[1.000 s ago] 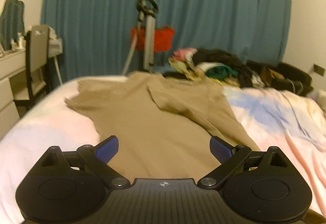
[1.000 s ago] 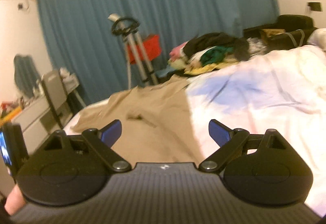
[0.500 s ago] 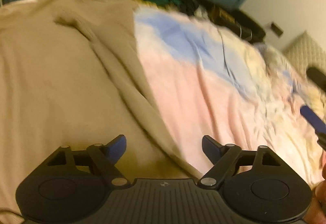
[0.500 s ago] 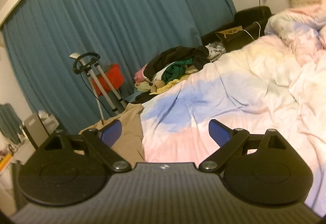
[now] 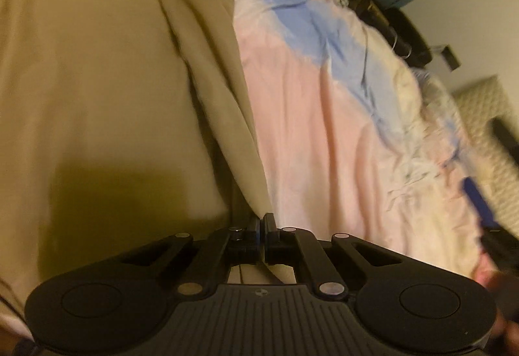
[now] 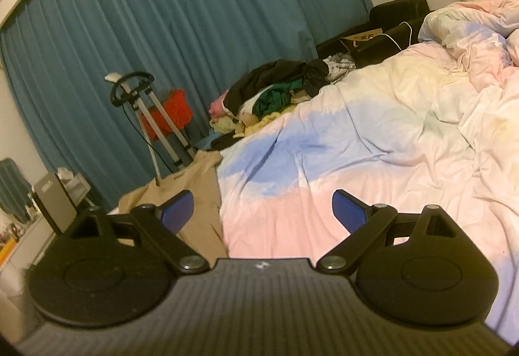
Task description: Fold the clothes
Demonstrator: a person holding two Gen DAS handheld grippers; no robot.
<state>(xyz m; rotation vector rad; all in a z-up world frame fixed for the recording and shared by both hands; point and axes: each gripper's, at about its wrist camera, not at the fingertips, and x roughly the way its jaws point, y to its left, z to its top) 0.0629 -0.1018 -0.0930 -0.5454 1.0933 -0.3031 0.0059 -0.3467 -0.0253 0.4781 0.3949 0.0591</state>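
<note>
A tan garment (image 5: 97, 80) lies spread on the bed and fills the left half of the left wrist view. My left gripper (image 5: 262, 221) is shut on the garment's near right edge, with the cloth pinched between the fingers. The garment also shows in the right wrist view (image 6: 198, 194) at the lower left. My right gripper (image 6: 262, 210) is open and empty, held above the pink and blue duvet (image 6: 356, 145). One blue fingertip (image 5: 476, 200) of the right gripper shows at the right edge of the left wrist view.
A pile of mixed clothes (image 6: 275, 93) lies at the bed's far side. A teal curtain (image 6: 194, 15) hangs behind it. A metal stand with a red bag (image 6: 159, 116) is by the curtain. A chair and desk (image 6: 52, 203) are at the far left.
My left gripper has dropped down to the garment's right edge and shut on it. My right gripper has swung right, away from the garment, and stayed open.
</note>
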